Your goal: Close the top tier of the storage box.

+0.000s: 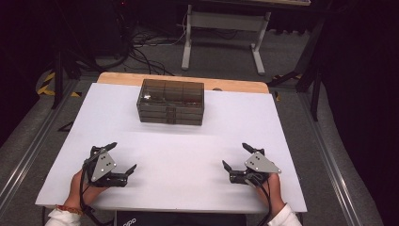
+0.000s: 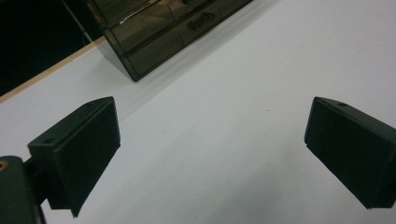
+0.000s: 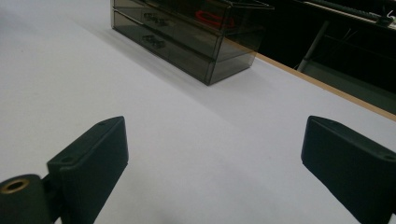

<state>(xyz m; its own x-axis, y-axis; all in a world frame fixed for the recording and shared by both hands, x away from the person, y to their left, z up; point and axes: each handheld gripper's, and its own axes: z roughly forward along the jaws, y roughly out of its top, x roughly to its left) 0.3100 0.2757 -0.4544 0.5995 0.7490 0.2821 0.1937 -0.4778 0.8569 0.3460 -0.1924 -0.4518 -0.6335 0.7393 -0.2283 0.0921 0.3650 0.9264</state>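
Observation:
A smoky translucent drawer box (image 1: 171,101) stands at the far middle of the white table (image 1: 155,155), its drawers closed and small handles facing me. Something red (image 3: 212,17) shows through its top in the right gripper view. My left gripper (image 1: 123,156) rests near the front left edge, held by a hand, jaws wide apart with nothing between them. My right gripper (image 1: 235,155) sits near the front right, also open and empty. The box (image 2: 159,28) lies well beyond the left gripper (image 2: 210,140), and the box (image 3: 187,35) is far ahead of the right gripper (image 3: 215,158).
A wooden table edge (image 1: 117,77) shows behind the white top. Beyond it are a white desk frame (image 1: 223,33) and cables (image 1: 146,44) on the floor. Metal rails (image 1: 28,150) run along both sides of the table.

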